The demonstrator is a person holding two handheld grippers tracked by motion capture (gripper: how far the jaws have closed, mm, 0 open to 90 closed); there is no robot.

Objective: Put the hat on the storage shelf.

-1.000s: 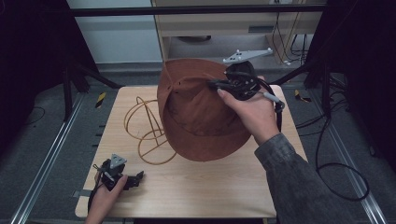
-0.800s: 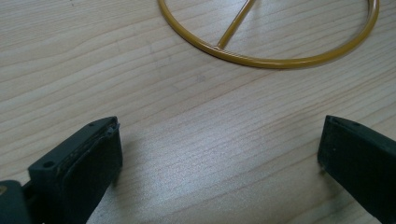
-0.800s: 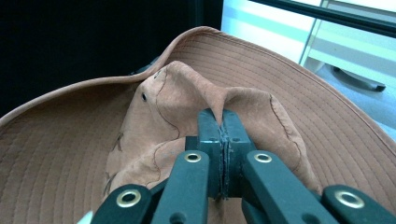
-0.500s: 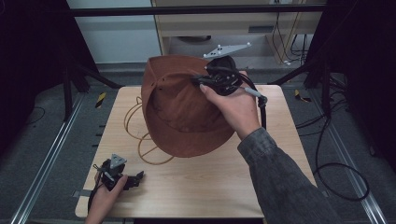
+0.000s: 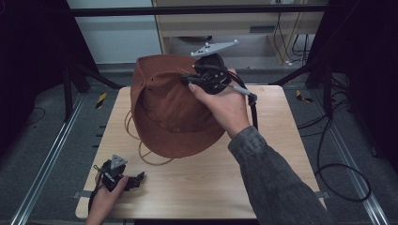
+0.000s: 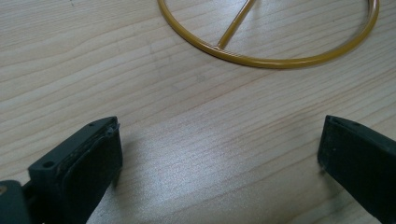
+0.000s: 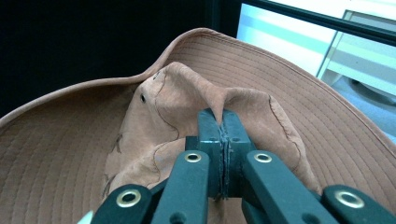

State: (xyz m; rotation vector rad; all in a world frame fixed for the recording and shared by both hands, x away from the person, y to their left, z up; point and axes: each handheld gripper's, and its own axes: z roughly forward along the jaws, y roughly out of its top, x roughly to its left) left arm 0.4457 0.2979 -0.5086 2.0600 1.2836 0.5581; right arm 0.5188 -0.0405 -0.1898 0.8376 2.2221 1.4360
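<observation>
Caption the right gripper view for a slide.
Right gripper shut on a pinched fold of the brown hat's crown, its stitched brim spreading behind.

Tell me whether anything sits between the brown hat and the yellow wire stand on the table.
Nothing visible does. The right gripper pinches the crown of the brown brimmed fabric hat, which hangs over the yellow wire stand and covers most of it. The left gripper rests open at the table's near corner, well aside.

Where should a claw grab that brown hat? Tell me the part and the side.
Grip the soft crown of the brown hat, from above. The crown folds into a thin ridge that fits shut jaws, as the right claw pinches it now; the brim is broad and floppy.
</observation>
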